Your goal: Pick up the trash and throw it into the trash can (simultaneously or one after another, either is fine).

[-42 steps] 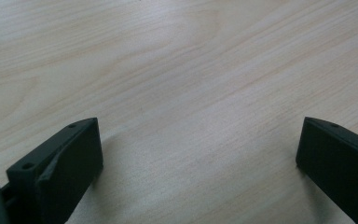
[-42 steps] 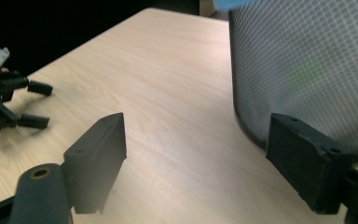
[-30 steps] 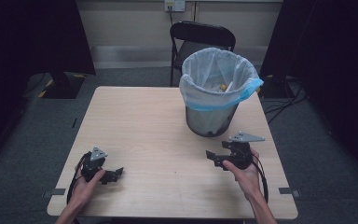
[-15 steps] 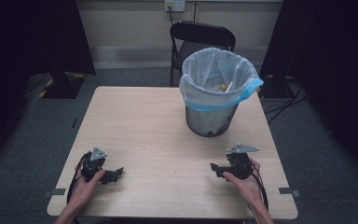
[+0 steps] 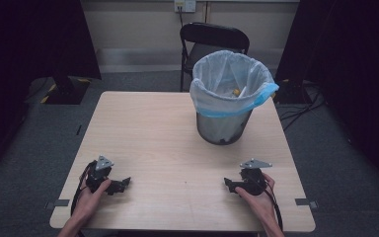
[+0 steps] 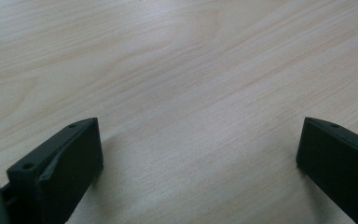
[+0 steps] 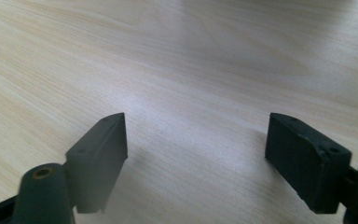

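Observation:
My left gripper (image 5: 121,185) rests on the wooden table (image 5: 153,133) near its front left corner, held by a hand, open with nothing between its jaws. In the left gripper view the gripper (image 6: 198,158) has its jaws wide apart over bare wood. My right gripper (image 5: 228,184) lies on the table near the front right, also held by a hand and open. The right gripper view has the gripper (image 7: 196,149) spread over bare wood, empty.
A metal waste bin (image 5: 224,126) lined with a white and blue bag (image 5: 232,84) stands at the table's back right, with small scraps inside. A black folding chair (image 5: 212,42) stands behind the table. Cables trail on the floor at the right.
The right gripper has come down and toward the person, from a raised spot near the bin to the table's front right. The left gripper has stayed still.

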{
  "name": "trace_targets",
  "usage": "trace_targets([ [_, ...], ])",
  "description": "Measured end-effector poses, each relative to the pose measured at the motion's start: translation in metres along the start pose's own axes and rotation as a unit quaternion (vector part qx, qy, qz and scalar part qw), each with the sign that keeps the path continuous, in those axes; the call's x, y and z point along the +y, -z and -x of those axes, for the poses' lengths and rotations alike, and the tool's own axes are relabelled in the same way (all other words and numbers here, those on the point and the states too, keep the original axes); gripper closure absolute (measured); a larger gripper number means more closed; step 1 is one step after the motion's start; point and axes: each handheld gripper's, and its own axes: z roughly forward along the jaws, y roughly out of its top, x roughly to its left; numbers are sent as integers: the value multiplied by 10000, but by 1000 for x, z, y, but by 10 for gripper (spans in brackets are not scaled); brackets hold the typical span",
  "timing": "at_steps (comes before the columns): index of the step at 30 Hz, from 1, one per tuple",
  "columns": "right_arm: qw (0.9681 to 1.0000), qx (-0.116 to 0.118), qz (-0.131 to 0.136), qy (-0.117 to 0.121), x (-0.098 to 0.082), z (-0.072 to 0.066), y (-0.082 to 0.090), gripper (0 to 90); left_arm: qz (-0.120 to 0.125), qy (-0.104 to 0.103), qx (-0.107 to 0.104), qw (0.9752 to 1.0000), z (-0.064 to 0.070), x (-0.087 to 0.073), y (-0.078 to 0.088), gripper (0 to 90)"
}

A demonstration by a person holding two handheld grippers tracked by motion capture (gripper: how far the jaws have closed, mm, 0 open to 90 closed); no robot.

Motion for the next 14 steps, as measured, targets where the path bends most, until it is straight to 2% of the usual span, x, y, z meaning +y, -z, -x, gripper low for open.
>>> trace_targets([
  [4, 9998, -117, 157, 53, -5, -4, -2, 173, -1, -4, 1, 10000, 0, 0, 0, 0],
  [6, 9992, -283, 186, 220, -7, -9, -4, 153, -1, -4, 0, 10000, 0, 0, 0, 0],
  [14, 9991, -296, 192, 242, -7, -9, -4, 153, -1, -4, 5, 10000, 0, 0, 0, 0],
])
